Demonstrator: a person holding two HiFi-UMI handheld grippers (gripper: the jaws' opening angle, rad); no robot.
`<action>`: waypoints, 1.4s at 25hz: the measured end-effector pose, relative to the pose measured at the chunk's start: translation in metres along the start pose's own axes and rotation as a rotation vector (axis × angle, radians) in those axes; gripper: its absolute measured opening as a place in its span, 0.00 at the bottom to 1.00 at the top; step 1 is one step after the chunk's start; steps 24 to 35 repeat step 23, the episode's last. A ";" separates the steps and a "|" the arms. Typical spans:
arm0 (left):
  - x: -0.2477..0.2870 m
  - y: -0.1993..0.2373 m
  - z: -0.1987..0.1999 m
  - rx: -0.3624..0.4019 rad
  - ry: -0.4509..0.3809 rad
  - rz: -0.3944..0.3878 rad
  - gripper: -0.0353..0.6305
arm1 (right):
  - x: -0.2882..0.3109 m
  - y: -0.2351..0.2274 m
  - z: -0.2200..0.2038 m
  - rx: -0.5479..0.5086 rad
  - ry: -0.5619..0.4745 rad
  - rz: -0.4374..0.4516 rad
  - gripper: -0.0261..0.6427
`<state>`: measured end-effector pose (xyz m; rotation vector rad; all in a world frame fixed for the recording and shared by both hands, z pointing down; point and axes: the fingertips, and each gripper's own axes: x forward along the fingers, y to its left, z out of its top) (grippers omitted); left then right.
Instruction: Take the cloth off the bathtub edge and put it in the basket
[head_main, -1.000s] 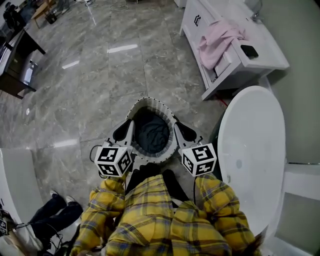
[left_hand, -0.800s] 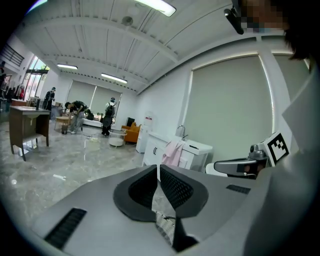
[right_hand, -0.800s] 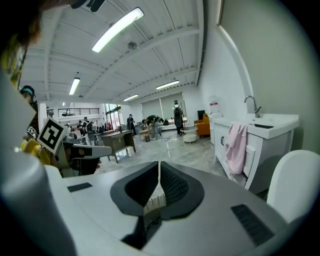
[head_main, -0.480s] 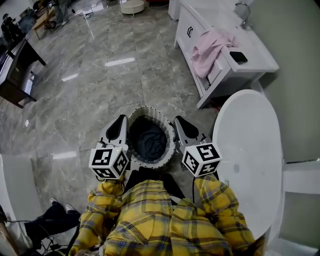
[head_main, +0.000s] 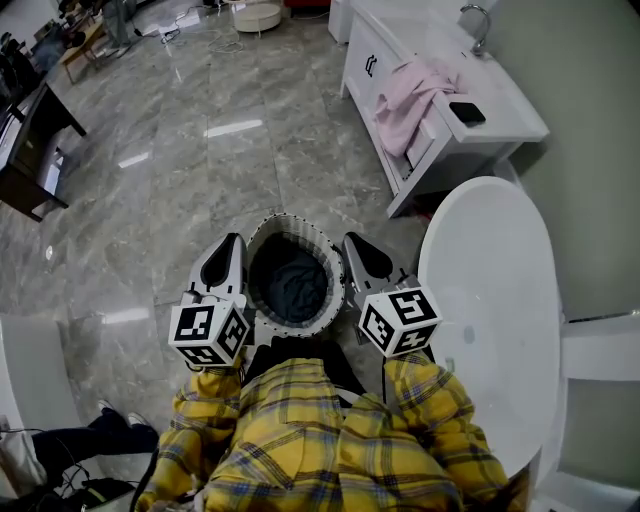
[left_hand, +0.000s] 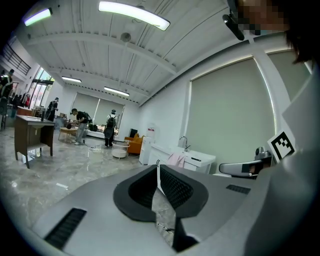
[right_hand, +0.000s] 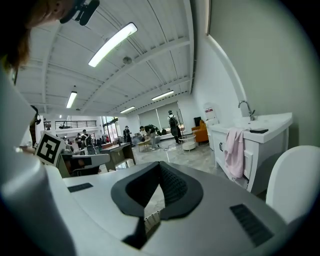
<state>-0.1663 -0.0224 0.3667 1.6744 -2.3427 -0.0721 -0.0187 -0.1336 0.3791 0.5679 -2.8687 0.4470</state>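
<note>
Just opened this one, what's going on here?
A person in a yellow plaid shirt holds the left claw and right claw, both shut, on either side of a round woven basket. A dark blue cloth already lies inside it. No cloth shows on the white bathtub alongside.

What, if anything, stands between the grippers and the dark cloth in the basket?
Nothing visible does. The dark cloth lies inside the open basket with nothing over it. The left gripper and the right gripper are both shut, one at each side of the rim.
</note>
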 end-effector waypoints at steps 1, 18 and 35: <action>-0.001 0.000 -0.001 -0.005 0.003 -0.002 0.10 | -0.001 0.000 -0.001 0.002 0.000 -0.003 0.08; 0.000 -0.019 -0.007 -0.002 0.029 -0.048 0.10 | -0.010 0.006 -0.007 0.021 0.021 -0.021 0.08; -0.003 -0.020 -0.009 0.005 0.034 -0.054 0.10 | -0.012 0.008 -0.013 0.013 0.032 -0.019 0.08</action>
